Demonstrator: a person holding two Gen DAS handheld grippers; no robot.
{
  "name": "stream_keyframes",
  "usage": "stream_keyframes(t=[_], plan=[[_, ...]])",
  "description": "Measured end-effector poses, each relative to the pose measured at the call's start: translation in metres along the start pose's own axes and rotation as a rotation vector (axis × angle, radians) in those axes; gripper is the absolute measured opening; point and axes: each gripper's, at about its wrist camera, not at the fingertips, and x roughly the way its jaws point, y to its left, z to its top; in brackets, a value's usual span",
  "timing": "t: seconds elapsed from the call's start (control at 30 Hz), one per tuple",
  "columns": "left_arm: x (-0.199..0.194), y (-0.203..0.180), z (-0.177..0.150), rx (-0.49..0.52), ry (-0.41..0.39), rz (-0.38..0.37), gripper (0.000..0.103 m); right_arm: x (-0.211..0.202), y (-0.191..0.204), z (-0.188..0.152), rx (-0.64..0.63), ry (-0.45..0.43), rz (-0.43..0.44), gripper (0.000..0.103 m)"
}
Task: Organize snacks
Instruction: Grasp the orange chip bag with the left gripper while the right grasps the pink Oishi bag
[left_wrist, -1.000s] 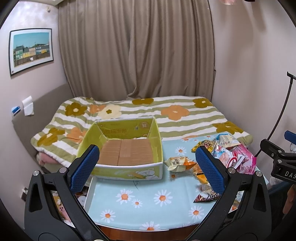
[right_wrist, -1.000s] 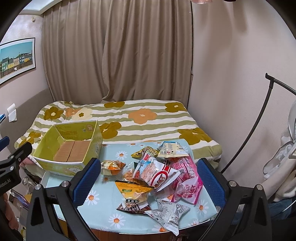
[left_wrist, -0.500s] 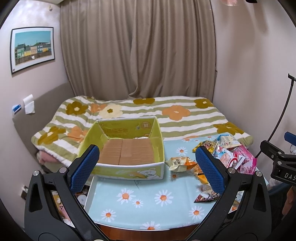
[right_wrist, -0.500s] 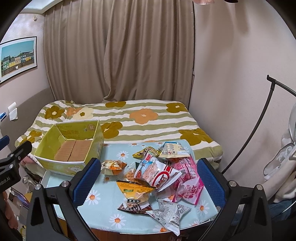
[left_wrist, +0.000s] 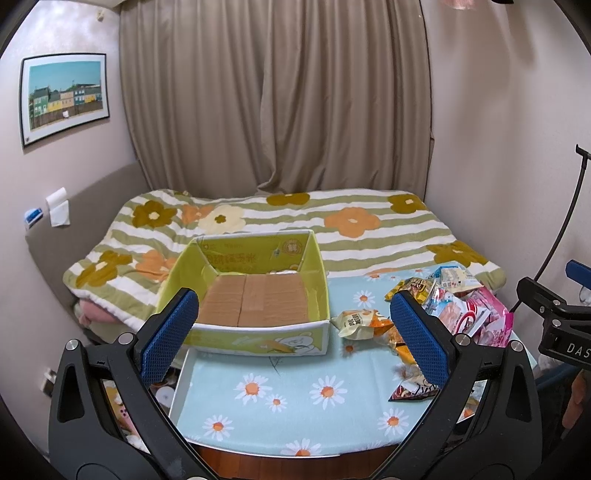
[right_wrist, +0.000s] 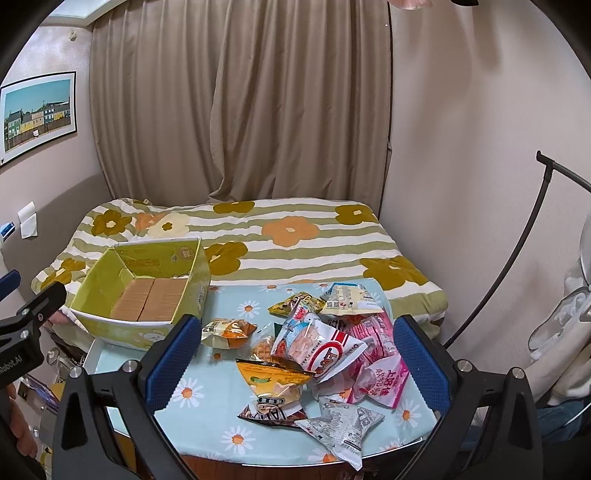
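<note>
A yellow-green cardboard box (left_wrist: 258, 334) with a brown bottom sits open at the table's back left; it also shows in the right wrist view (right_wrist: 129, 332). A pile of snack packets (right_wrist: 325, 347) lies at the right: a shrimp-chip bag (right_wrist: 317, 345), a pink bag (right_wrist: 380, 376), an orange bag (right_wrist: 275, 376), a silver packet (right_wrist: 343, 428) and a small cream packet (left_wrist: 356, 323). My left gripper (left_wrist: 295, 336) is open and empty above the table's front, in front of the box. My right gripper (right_wrist: 295, 363) is open and empty above the pile.
The table (left_wrist: 295, 417) has a light-blue daisy cloth. A bed with a striped flower blanket (left_wrist: 280, 225) lies behind it, curtains beyond. A black stand pole (right_wrist: 517, 251) rises at the right. Clutter sits on the floor at the left (left_wrist: 122, 413).
Both wrist views have shifted slightly; the grippers have drifted a little, staying open. Nothing on the table has moved.
</note>
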Motion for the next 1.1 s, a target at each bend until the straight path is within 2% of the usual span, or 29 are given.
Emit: stream_keyframes(t=[0.2,0.33,0.47,0.7,0.97,1.1], plan=[[0.015,-0.006,0.0,0.014,0.061,-0.035,0.103,0.002,-0.017,-0.001,0.05,0.018,0.0,0.103],[0.04,-0.025,-0.008,0.04,0.137,-0.118,0.103,0.014,-0.044,-0.015,0.092,0.077,-0.042,0.103],[0.072,-0.057,-0.028,0.086,0.22,-0.23,0.103,0.029,-0.067,-0.038,0.119,0.135,-0.069,0.103],[0.124,-0.12,-0.076,0.114,0.376,-0.341,0.103,0.069,-0.1,-0.079,0.142,0.249,-0.042,0.103],[0.173,-0.177,-0.115,0.109,0.501,-0.357,0.103,0.134,-0.134,-0.11,0.154,0.335,0.01,0.103],[0.193,-0.192,-0.128,0.098,0.531,-0.347,0.103,0.164,-0.142,-0.119,0.16,0.351,0.025,0.103]])
